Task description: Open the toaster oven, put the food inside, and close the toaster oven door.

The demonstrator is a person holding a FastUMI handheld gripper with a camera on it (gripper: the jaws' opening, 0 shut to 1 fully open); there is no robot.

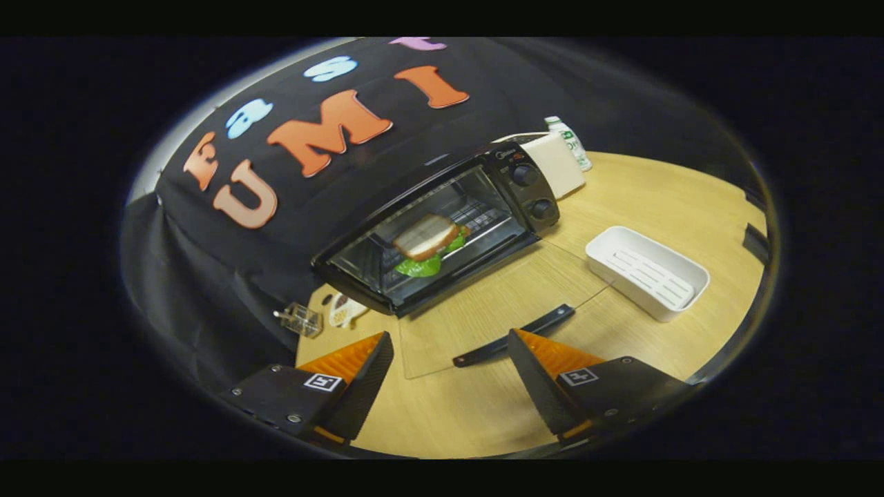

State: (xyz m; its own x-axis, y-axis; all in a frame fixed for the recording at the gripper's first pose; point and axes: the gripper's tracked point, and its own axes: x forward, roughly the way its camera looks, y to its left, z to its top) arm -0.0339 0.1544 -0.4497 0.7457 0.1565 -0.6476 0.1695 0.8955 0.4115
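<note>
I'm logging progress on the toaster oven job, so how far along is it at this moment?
Done: the toaster oven is open, its glass door folded flat, and the sandwich sits on the rack. In hand: nothing; the gripper is open, near the door handle. Left: closing the door.

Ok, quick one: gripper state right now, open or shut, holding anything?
Gripper: open and empty, fingers spread over the lowered glass door, its handle just ahead between them; sandwich sits inside the toaster oven.
</note>
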